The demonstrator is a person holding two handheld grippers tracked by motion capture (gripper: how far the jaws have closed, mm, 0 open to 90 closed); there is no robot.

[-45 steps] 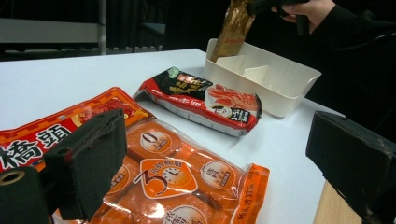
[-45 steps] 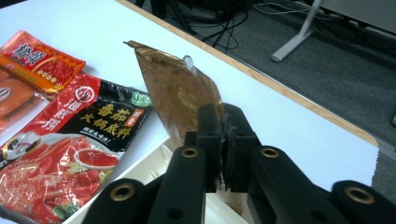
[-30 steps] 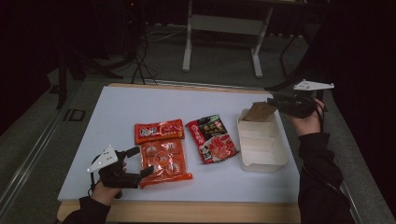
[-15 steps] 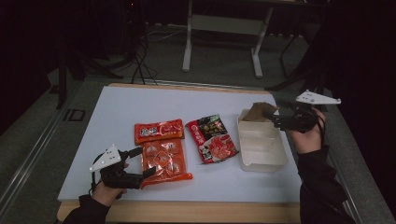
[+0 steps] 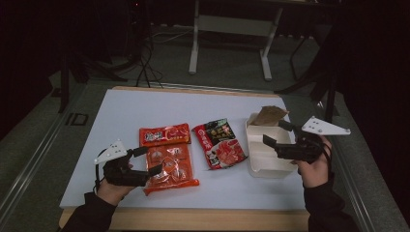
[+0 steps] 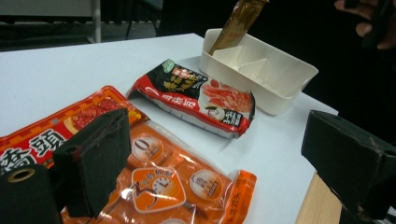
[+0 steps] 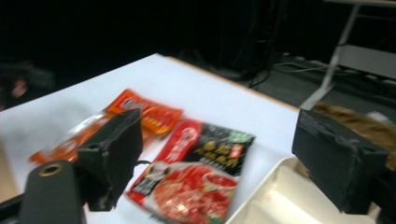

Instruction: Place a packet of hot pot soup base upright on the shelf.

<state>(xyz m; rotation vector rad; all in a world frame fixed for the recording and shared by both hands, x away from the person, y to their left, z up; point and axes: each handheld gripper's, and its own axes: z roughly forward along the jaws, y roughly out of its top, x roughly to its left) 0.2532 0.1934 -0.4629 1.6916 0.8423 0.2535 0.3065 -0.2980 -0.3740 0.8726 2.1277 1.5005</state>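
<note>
- While the right gripper (image 5: 275, 137), its fingers just opened wide and empty, hovers over the white divided plastic tray (image 5: 263, 166), it should approach the red-and-black snack packet (image 5: 220, 143) low.
- Left gripper (image 5: 151, 161), fingers open, straddles the orange foil pouch (image 5: 170, 168) on the tabletop (image 5: 121, 111).

The person's left hand (image 5: 113, 186) comes in from the bottom left in a dark sleeve and holds the black two-jaw left claw (image 5: 151, 161) low and pointed to the right, its jaws standing wide apart with nothing pressed between them. The right hand (image 5: 314, 166) holds the black right claw (image 5: 276, 135) pointed to the left. Its jaws have just been opening and now stand wide with nothing between them.
</note>
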